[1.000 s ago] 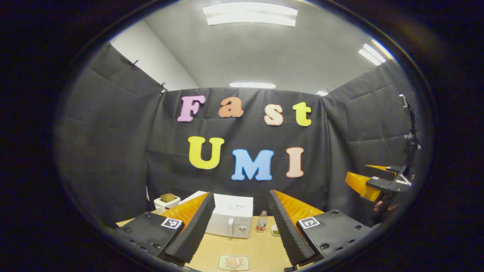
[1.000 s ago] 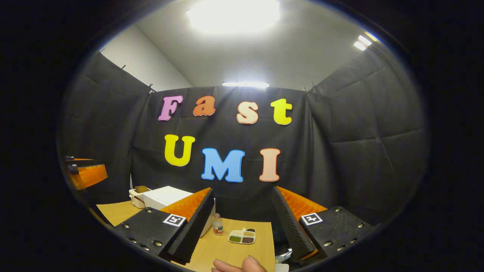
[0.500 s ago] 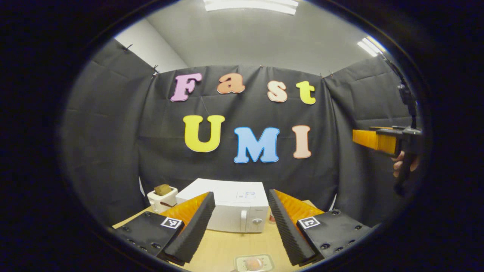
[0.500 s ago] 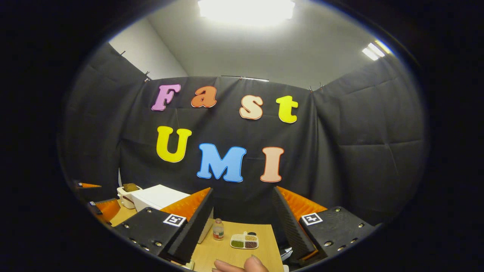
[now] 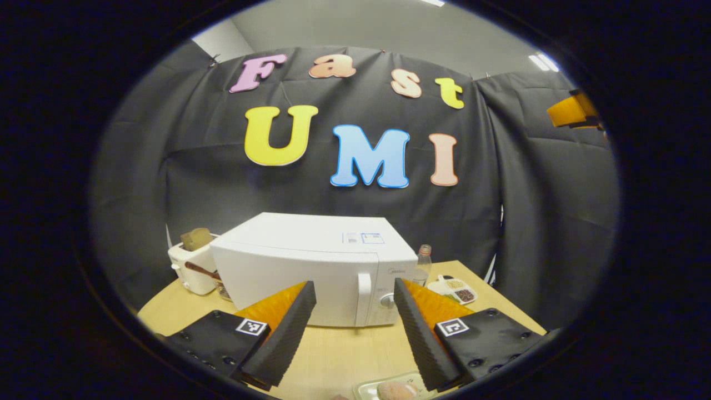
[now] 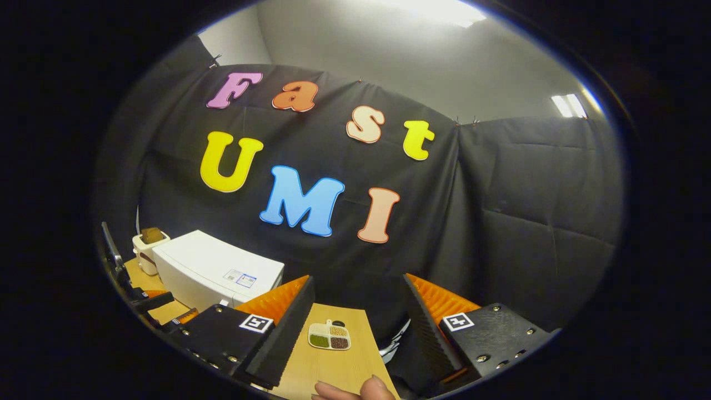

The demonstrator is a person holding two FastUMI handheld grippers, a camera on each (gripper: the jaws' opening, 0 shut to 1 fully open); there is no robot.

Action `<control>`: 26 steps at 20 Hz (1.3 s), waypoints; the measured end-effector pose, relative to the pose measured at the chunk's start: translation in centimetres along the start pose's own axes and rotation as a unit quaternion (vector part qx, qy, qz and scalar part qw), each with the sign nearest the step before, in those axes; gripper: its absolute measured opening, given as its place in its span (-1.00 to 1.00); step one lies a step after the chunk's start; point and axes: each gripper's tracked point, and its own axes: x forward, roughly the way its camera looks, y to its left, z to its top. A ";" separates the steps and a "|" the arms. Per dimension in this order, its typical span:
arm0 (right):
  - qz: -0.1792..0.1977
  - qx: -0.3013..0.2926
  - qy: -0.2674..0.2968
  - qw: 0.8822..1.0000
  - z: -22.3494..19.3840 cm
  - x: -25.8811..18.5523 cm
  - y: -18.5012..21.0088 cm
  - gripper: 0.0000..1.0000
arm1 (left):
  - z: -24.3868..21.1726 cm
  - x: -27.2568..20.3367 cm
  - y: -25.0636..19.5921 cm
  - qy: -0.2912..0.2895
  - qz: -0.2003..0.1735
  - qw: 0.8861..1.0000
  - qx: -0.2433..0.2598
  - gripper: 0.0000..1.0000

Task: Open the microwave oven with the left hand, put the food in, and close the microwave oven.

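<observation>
Microwave oven (image 5: 311, 272) long axis sideways, door shut facing left gripper (image 5: 353, 333), jaws wide, empty; right gripper (image 6: 355, 336) jaws wide.

On the worktop (image 5: 333, 355): one white microwave oven (image 5: 311, 266), one toaster (image 5: 191, 269) at the left edge, one small bottle (image 5: 423, 261), one divided dish of seeds (image 5: 456, 289), and one tray (image 5: 389, 390) holding what seems to be a single bun (image 5: 395, 390). Two tools: left tool (image 5: 355, 328), right tool (image 6: 358, 328).

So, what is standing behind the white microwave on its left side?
A white toaster with brown bread in its slot stands there. The microwave covers its right part, so anything farther behind stays hidden.
</observation>
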 end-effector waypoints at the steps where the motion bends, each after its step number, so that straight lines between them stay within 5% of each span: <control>1: -0.003 -0.007 0.012 1.000 -0.7 0.2 0.3 0.90 | -1.9 1.6 -0.3 0.012 -0.011 1.000 -0.001 0.89; 7: -0.039 -0.037 0.050 0.997 -2.5 0.5 -0.4 0.91 | -10.1 9.8 0.6 0.086 -0.005 0.996 0.022 0.75; 15: -0.060 -0.028 0.067 0.996 -3.3 -0.3 -1.3 0.90 | -10.5 15.2 -0.4 0.085 -0.017 0.996 0.027 0.05; 18: -0.059 -0.035 0.055 0.996 -2.6 -1.0 -1.4 0.91 | -11.1 15.2 -0.6 0.088 -0.006 0.996 0.026 -0.36; 26: -0.036 -0.017 0.031 0.999 -1.5 -4.5 -0.2 0.91 | -12.1 12.5 -0.6 0.120 -0.034 0.992 -0.007 -0.71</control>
